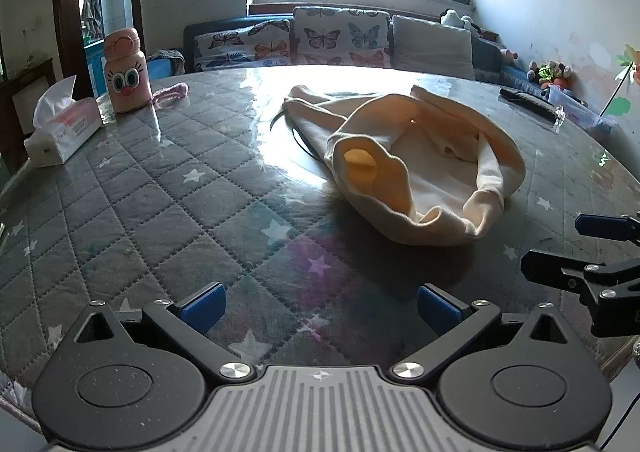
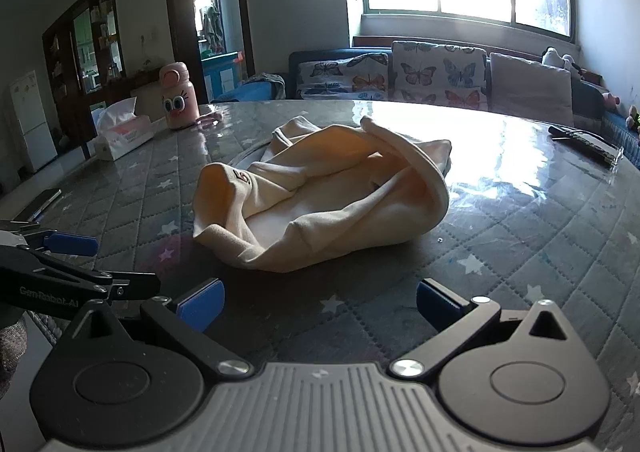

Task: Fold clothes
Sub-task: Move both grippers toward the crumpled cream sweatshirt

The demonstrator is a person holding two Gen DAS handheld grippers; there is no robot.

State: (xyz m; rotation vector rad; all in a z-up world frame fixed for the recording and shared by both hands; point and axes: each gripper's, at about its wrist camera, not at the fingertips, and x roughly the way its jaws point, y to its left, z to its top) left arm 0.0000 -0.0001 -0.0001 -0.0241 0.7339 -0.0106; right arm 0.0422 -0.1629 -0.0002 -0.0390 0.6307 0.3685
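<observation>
Garment: cream garment [image 1: 424, 168] lies crumpled on the quilted table [image 1: 160, 188], unfolded.
Left gripper: left gripper [image 1: 320, 306] spread fully wide, empty, garment ahead and to its right, apart.
Right gripper: right gripper [image 2: 318, 304] spread wide, empty, garment straight ahead, untouched.
</observation>
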